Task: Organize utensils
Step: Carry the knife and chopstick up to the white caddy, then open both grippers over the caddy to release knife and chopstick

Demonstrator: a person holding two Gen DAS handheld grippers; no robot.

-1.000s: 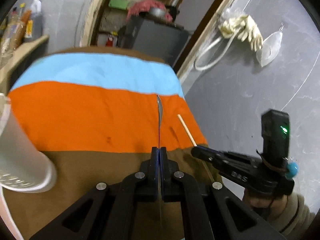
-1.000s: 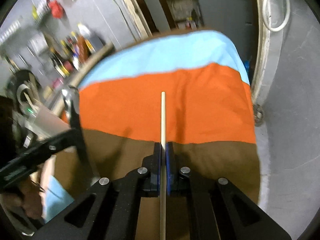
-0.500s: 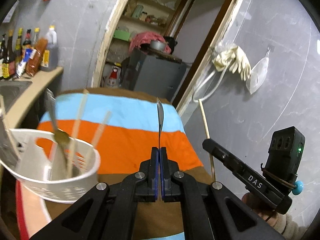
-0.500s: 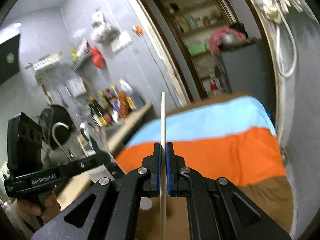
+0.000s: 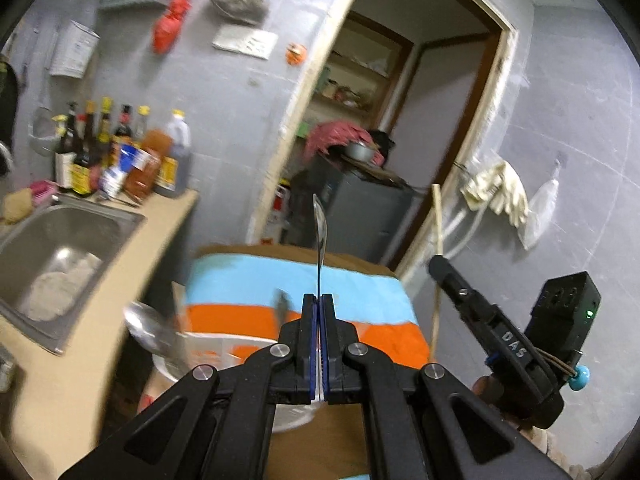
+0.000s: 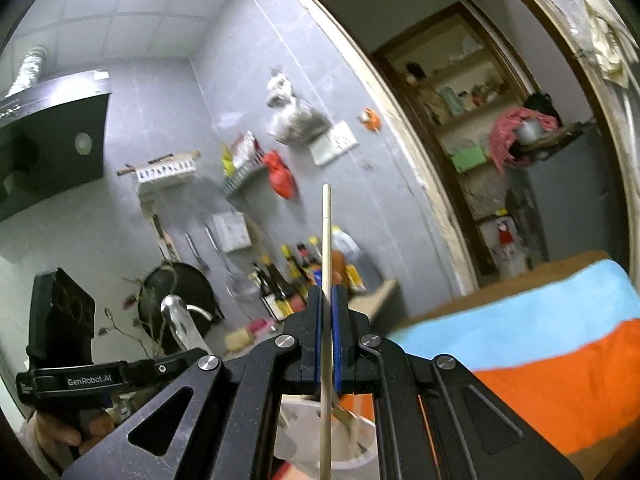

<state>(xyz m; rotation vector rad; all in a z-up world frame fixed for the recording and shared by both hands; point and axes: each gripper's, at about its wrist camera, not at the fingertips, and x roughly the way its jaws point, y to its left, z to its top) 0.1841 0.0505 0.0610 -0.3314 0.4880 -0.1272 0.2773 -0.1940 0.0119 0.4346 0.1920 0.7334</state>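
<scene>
My left gripper point(image 5: 319, 300) is shut on a thin metal utensil point(image 5: 320, 232), seen edge-on and pointing up. My right gripper point(image 6: 327, 294) is shut on a wooden chopstick point(image 6: 327, 240), also held upright; this gripper point(image 5: 438, 264) and its chopstick point(image 5: 438, 224) show at the right of the left wrist view. A white utensil basket point(image 5: 208, 354) sits low under both grippers on the striped cloth, with a metal spoon point(image 5: 146, 326) sticking out of it. The basket point(image 6: 360, 444) shows below the right gripper too. The left gripper point(image 6: 188, 328) shows at lower left there.
A table with a blue, orange and brown striped cloth point(image 5: 248, 280) lies ahead. A counter with a steel sink point(image 5: 60, 240) and several sauce bottles point(image 5: 120, 160) runs along the left. A doorway point(image 5: 384, 120) and grey wall stand behind.
Both grippers have tilted upward with their utensils, so the views swung from the tablecloth to the wall. The basket has dropped to the bottom of both views.
</scene>
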